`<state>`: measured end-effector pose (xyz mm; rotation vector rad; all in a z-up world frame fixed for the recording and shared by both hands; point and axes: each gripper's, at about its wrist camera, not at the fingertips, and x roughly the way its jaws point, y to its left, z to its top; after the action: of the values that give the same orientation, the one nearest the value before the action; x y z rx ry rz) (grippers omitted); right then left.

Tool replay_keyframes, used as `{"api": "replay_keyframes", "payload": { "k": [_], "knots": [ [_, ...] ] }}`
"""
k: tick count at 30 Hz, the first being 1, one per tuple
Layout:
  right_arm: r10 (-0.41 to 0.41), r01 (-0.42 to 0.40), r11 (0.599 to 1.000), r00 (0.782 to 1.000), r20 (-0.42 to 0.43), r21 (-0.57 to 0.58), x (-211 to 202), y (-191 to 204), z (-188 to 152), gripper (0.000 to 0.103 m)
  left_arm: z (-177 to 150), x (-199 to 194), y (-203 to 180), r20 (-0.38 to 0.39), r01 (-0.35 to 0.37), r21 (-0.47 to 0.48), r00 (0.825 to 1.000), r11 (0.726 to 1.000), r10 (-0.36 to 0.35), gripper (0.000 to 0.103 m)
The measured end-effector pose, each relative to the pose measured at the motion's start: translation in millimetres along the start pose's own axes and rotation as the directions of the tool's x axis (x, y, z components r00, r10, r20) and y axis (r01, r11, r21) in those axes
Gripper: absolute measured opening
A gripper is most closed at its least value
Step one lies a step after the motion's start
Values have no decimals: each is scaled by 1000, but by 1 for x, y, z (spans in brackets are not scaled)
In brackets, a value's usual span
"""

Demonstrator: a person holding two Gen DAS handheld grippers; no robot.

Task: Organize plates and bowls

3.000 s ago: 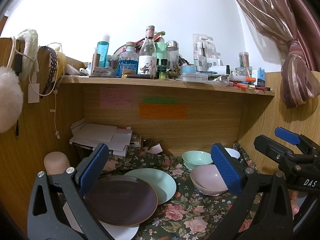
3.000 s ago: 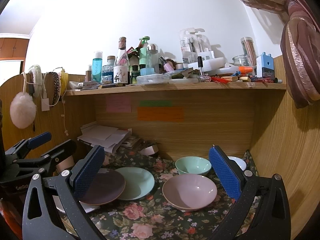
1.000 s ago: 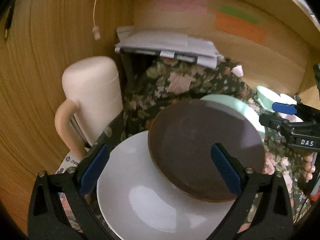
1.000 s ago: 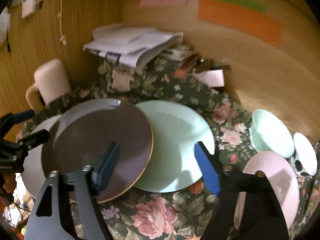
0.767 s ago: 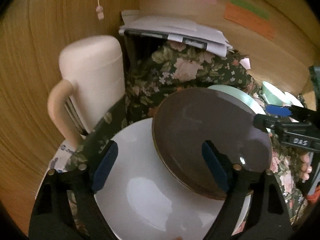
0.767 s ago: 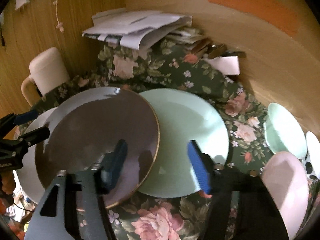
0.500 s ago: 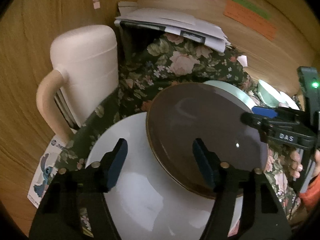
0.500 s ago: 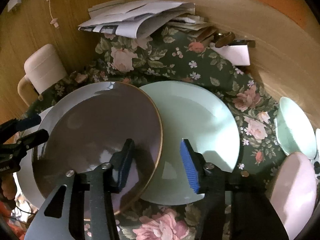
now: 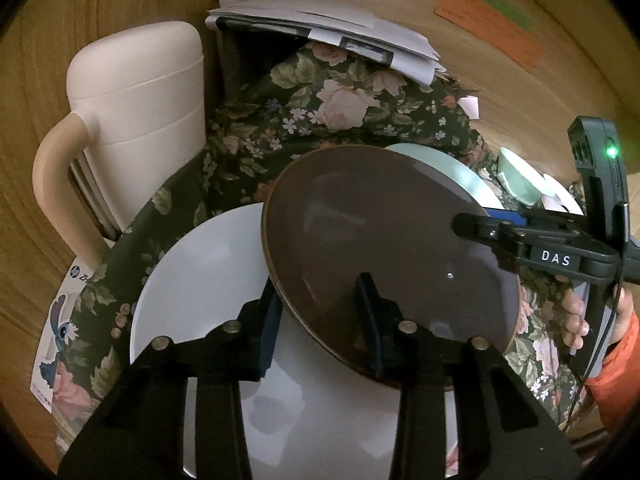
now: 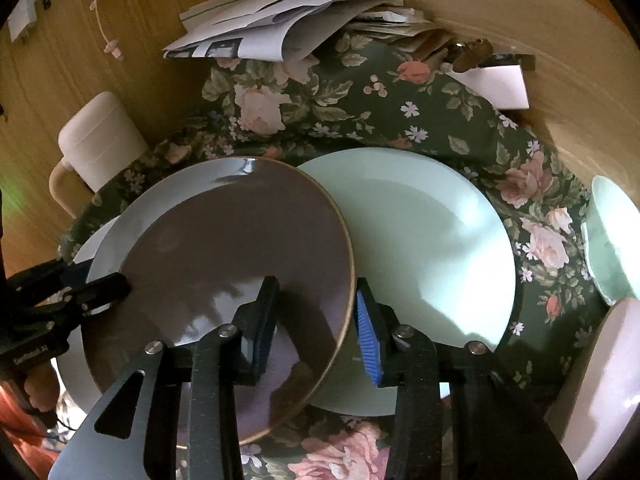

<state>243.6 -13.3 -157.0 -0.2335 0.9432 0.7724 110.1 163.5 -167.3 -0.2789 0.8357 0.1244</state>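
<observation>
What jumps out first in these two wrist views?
The round dark brown plate in the middle, overlapping a white plate on its left and a pale mint-green plate on its right, all on a dark floral cloth. Both grippers straddle its rim from opposite sides, the left gripper and the right gripper, jaws closing. A cream handled mug stands at far left.

white plate (image 9: 208,264) mostly hidden under brown plate (image 9: 384,248), pink bowl (image 10: 600,380) cut off at frame edge
</observation>
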Motion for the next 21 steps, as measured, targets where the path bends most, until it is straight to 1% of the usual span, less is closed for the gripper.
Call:
{"api": "replay_keyframes", "payload": {
  "k": [5, 8, 12, 16, 21],
  "knots": [
    [2, -2, 1000, 1000, 12, 19, -2, 0, -2, 31, -1, 1, 0, 3, 2, -3, 1000, 1000, -2, 37],
    [-4, 3, 1000, 1000, 23, 21, -9, 1, -4, 31, 0, 0, 1, 11, -5, -32, 1000, 999, 6, 37],
    [-5, 4, 1000, 999, 33, 30, -14, 0, -6, 30, 2, -2, 3, 27, 10, -69, 1000, 998, -8, 37],
    [-20, 18, 999, 998, 59, 35, -24, 0, -9, 29, 2, -1, 1, 27, 13, -64, 1000, 998, -11, 37],
    [-31, 27, 999, 995, 92, 42, -39, -1, -15, 29, 2, -4, -5, 53, 8, -50, 999, 999, -6, 37]
  ]
}}
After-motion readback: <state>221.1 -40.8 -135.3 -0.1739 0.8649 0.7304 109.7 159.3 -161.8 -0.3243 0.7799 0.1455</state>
